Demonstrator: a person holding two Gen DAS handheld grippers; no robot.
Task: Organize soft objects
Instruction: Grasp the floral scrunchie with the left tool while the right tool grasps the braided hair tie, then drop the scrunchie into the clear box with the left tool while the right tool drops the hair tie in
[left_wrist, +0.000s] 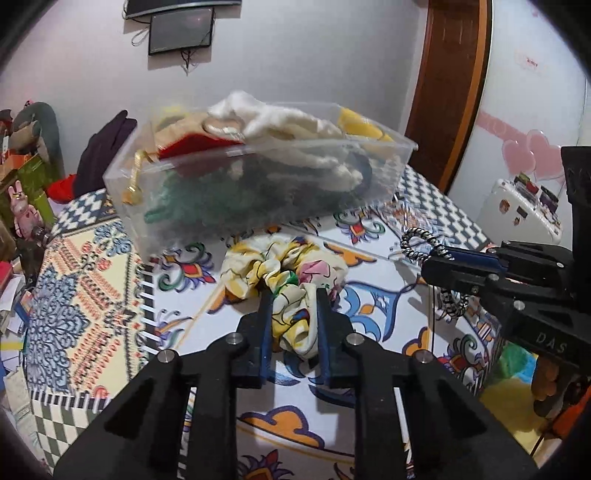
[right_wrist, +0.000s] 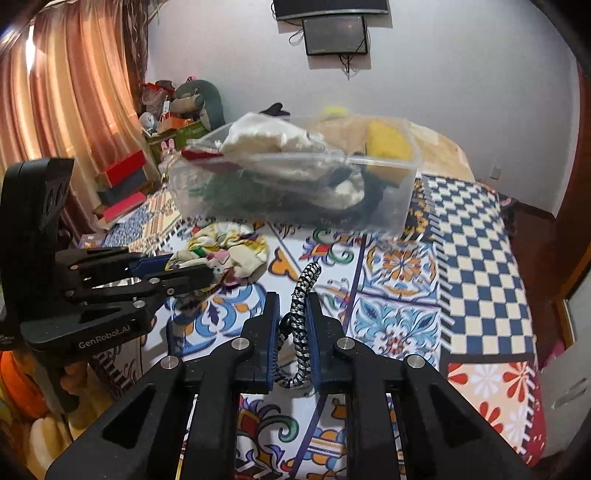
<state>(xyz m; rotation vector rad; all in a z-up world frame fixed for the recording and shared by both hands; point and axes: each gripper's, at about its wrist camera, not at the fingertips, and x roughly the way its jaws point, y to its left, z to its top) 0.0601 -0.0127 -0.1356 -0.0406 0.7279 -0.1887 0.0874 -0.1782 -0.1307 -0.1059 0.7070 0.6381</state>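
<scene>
Left gripper (left_wrist: 291, 295) is closed on the near edge of the floral scrunchie (left_wrist: 284, 273), which rests on the patterned bedspread (left_wrist: 92, 295). Right gripper (right_wrist: 291, 299) pinches a black-and-white spiral hair tie (right_wrist: 301, 325), its loop running lengthwise out past the fingertips. The clear plastic bin (left_wrist: 255, 177), already heaped with soft items, stands directly beyond both, nearer the left gripper. Its open top is crowded; clearance appears best at the right end.
</scene>
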